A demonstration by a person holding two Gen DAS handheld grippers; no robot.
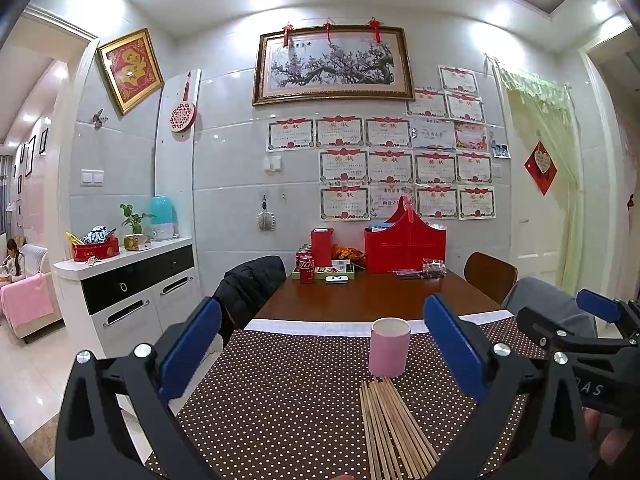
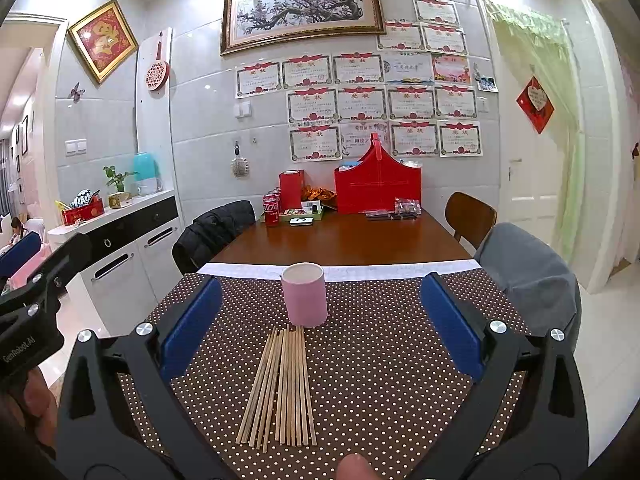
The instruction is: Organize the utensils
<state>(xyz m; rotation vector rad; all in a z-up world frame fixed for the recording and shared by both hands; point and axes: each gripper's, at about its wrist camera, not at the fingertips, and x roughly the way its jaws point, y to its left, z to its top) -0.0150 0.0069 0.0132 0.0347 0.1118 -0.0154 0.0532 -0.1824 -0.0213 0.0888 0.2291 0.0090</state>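
A pink cup [image 2: 304,295] stands upright on a brown dotted cloth [image 2: 380,360] that covers the near end of the table [image 2: 340,240]. A loose bundle of wooden chopsticks [image 2: 280,386] lies flat on the cloth just in front of the cup, tips almost touching its base. The right gripper [image 2: 320,312] hangs above the chopsticks, fingers spread wide and empty. The left gripper [image 1: 322,340] is off to the cup's left, fingers likewise spread wide, holding nothing.
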